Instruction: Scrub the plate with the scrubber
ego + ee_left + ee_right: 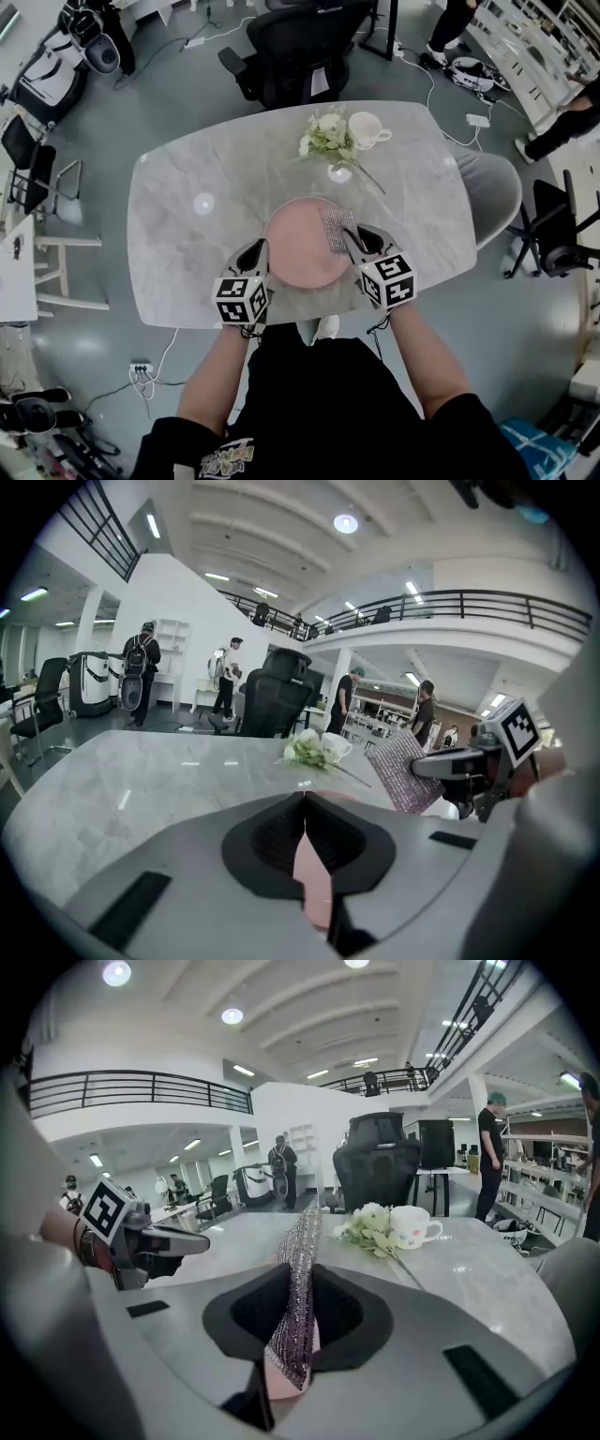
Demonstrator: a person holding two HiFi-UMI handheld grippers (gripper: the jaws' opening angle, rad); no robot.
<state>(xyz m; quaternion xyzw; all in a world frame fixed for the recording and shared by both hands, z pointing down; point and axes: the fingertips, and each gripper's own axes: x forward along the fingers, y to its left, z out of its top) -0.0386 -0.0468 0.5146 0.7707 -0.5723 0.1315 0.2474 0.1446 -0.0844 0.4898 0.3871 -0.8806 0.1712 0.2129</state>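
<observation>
A silver mesh scrubber [298, 1288] is being gripped edge-up between the closed jaws of the right gripper [354, 236]. Its free end is sticking out ahead of the tips, over the near right part of a pink plate [295, 253]. The plate is being left flat on the grey marble counter [197, 244], between the two grippers and just ahead of them. The left gripper [255, 251] is being held beside the plate's left rim, jaws shut tip to tip with nothing clamped in them. Well beyond both grippers, a flower sprig [326, 136] and a white cup [367, 128] are being displayed.
</observation>
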